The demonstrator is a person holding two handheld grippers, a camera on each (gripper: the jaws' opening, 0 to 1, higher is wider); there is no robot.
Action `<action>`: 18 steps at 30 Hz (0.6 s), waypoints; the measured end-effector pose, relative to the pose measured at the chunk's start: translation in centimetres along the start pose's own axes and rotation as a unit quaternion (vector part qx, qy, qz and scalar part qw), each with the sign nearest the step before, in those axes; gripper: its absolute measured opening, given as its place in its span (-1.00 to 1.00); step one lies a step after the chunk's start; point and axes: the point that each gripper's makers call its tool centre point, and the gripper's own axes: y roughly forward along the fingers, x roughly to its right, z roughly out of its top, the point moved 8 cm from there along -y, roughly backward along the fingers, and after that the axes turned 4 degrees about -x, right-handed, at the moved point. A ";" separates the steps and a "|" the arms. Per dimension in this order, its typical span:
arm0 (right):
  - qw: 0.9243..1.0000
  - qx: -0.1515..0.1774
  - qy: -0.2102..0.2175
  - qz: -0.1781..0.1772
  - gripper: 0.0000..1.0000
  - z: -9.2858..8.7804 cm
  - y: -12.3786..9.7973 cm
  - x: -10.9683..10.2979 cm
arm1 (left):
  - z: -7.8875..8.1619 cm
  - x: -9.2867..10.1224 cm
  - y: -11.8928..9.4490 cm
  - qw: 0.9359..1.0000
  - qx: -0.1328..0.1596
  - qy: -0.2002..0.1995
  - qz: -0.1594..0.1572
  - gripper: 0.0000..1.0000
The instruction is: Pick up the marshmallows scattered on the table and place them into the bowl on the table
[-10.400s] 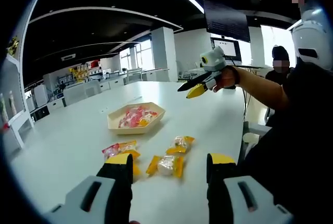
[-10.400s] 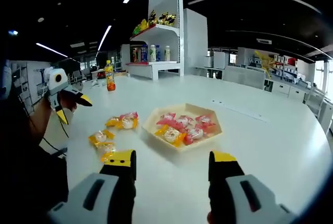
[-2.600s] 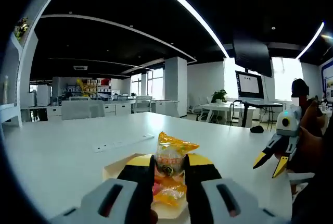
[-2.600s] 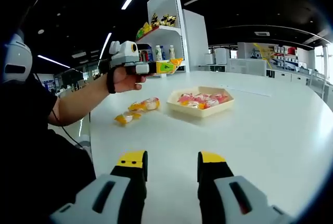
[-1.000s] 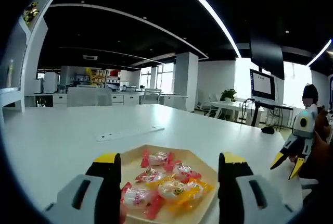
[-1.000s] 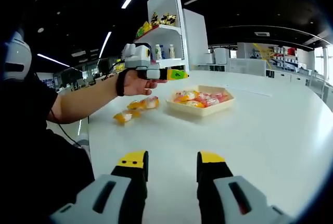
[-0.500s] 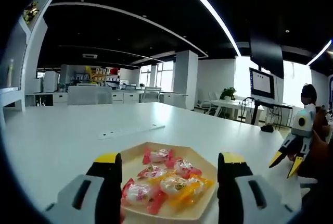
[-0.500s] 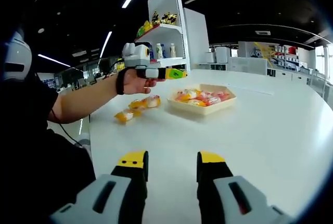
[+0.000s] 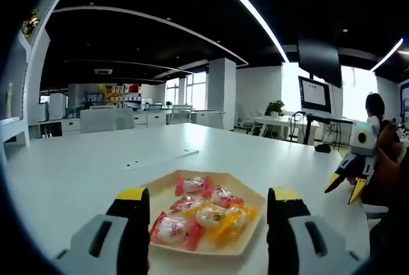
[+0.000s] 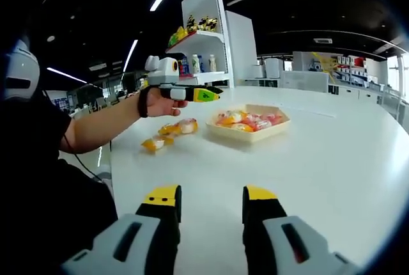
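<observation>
White worktop (image 10: 332, 160) sitting in open-plan office; bowl (image 9: 206, 214) lower centre; no writing readable. Left gripper (image 9: 204, 208) fingers spread, right gripper (image 10: 204, 201) fingers parted, both empty.

No legible text; print on candy wrappers, shelf items, far signage too blurred.

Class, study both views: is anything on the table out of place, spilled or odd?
Yes. Two wrapped marshmallows lie loose on the table, apart from the bowl that holds the rest. Nothing looks spilled or damaged. Both the left gripper and right gripper are open and empty.
</observation>
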 end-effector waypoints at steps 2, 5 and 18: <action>1.000 -0.001 -0.001 -0.001 -0.25 0.0 0.0 0.0 | 0.1 0.1 -0.4 1.000 0.004 -0.006 -0.004 0.47; 1.000 0.002 -0.001 -0.002 -0.25 0.1 -0.1 0.1 | 0.3 -0.2 -0.9 1.000 0.001 -0.004 -0.002 0.48; 1.000 0.004 -0.004 -0.003 -0.24 0.4 -0.2 0.0 | 0.9 2.6 -4.3 1.000 0.004 0.016 -0.025 0.68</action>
